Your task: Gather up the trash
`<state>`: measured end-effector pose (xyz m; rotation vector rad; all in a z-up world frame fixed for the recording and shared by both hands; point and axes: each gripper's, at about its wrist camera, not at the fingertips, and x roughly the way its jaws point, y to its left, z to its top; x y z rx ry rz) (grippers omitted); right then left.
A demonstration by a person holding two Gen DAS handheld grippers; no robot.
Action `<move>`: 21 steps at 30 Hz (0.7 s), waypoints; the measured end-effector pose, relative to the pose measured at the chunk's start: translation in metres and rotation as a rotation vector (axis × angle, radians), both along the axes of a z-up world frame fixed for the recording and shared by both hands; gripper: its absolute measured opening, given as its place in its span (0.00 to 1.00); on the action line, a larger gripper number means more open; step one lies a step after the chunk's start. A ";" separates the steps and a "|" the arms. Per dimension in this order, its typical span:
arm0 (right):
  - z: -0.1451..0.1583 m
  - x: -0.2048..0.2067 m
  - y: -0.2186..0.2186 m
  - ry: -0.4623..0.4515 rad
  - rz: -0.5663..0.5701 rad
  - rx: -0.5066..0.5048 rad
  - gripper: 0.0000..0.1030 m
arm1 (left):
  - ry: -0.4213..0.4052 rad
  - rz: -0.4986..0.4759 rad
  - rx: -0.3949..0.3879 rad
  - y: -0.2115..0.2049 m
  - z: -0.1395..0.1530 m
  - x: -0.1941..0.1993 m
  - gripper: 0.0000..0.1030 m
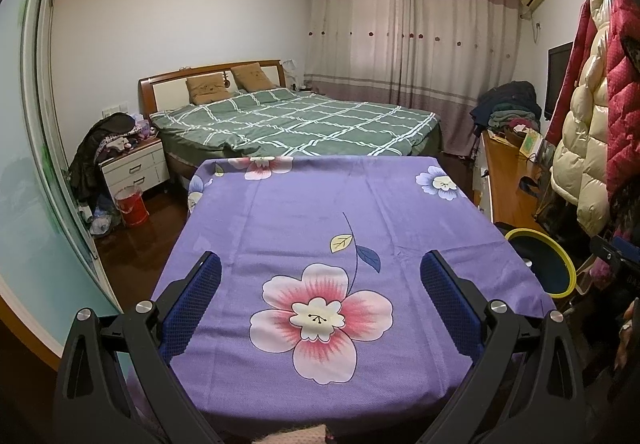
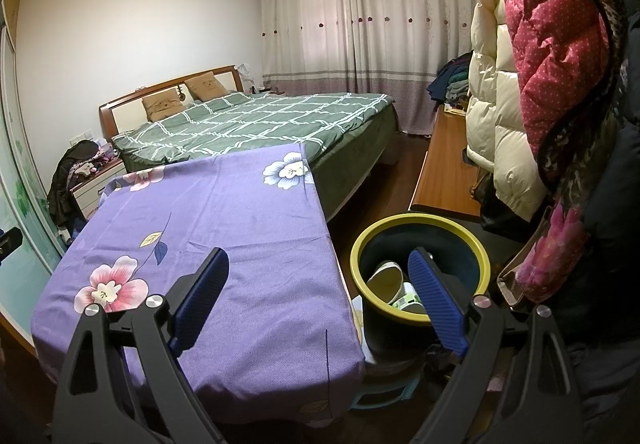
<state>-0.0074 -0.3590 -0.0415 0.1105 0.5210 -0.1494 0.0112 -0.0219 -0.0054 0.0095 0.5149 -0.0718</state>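
Gaping empty, both tongs [image 1: 320, 276] [image 2: 320, 276]; only the right view shows trash [image 2: 390, 280] inside the bin [image 2: 420, 318].

The trash bin [image 2: 420, 276] is a round, dark container with a yellow-green rim, standing upright just right of the surface [image 2: 224, 228] draped in a purple flowered cloth. It appears raised on a low teal stand, partly hidden. Its mouth is open, and inside lie pale pieces of trash [image 2: 386, 278]: a whitish curved piece against the near-left wall and a white item with green print beside it. From the left wrist view only the bin's rim [image 1: 560, 268] and dark inside show, beyond the surface's right edge.
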 end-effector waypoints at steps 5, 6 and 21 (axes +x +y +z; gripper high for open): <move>0.003 0.003 -0.008 0.000 0.001 0.000 0.84 | 0.002 -0.001 0.001 0.001 0.000 0.001 0.95; 0.003 0.003 -0.009 0.001 0.001 0.000 0.84 | 0.002 -0.001 0.001 0.001 0.000 0.001 0.95; 0.001 0.004 -0.007 0.007 0.004 0.003 0.84 | 0.000 -0.002 0.002 0.000 0.001 0.001 0.95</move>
